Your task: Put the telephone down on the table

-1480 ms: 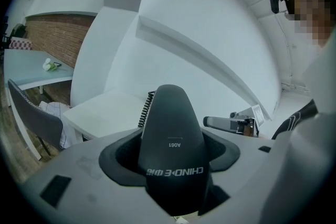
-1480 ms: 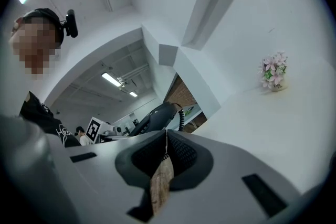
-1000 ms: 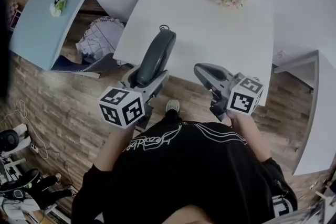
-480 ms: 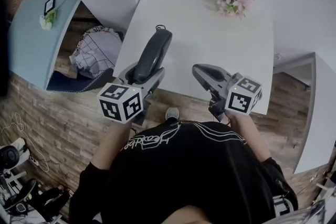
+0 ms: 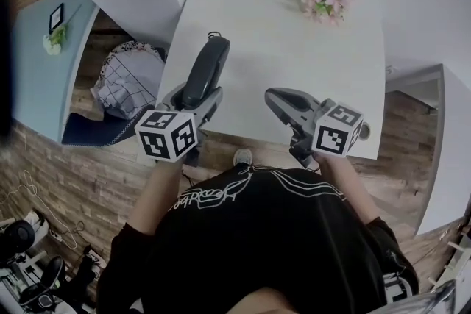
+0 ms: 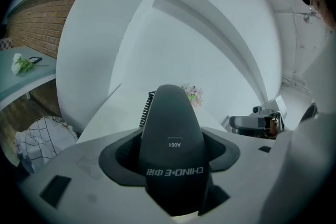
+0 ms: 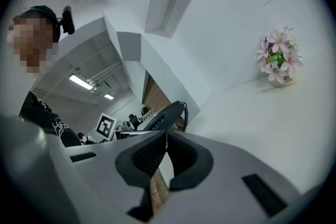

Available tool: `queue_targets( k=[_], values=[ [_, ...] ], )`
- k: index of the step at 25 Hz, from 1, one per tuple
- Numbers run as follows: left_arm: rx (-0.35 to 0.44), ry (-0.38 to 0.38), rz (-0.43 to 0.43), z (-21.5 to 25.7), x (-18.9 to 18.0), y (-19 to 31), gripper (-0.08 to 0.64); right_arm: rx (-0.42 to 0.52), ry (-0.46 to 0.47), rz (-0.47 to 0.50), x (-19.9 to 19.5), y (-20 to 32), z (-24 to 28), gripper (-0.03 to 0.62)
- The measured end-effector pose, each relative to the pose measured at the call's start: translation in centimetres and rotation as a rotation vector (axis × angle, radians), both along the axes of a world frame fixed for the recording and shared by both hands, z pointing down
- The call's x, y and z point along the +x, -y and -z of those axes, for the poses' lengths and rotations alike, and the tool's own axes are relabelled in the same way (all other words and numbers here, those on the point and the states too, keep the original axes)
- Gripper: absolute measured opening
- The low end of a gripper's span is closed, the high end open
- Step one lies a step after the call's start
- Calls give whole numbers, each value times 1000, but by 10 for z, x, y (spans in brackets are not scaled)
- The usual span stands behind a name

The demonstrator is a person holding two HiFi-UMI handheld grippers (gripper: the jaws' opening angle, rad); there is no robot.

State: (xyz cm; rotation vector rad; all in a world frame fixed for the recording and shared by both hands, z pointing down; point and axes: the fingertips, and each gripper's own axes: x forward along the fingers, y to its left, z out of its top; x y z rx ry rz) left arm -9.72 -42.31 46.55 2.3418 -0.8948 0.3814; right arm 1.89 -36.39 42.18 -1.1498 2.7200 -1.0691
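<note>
White tabletop (image 5: 294,55) spreads ahead of you, your left gripper's (image 5: 195,95) fingers clasping the telephone handset (image 5: 206,66), its long axis jutting straight past them over the near edge, while your right gripper's (image 5: 280,99) fingers sit pressed together, empty.

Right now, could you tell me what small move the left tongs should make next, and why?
Probably ease the left tongs forward and down. They are shut on the telephone handset, which seems to hang just above the white table, close to its near left edge. Moving it inward before lowering should keep it from landing on that edge.
</note>
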Motion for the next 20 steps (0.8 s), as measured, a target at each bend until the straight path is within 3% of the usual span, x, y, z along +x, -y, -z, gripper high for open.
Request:
queue_targets(
  k=[8, 20],
  values=[
    [-47, 54, -7, -45, 16, 28, 287, -57, 2, -47, 19, 13, -27, 40],
    [-130, 75, 15, -103, 41, 49, 287, -142, 13, -116, 45, 13, -62, 40]
  ],
)
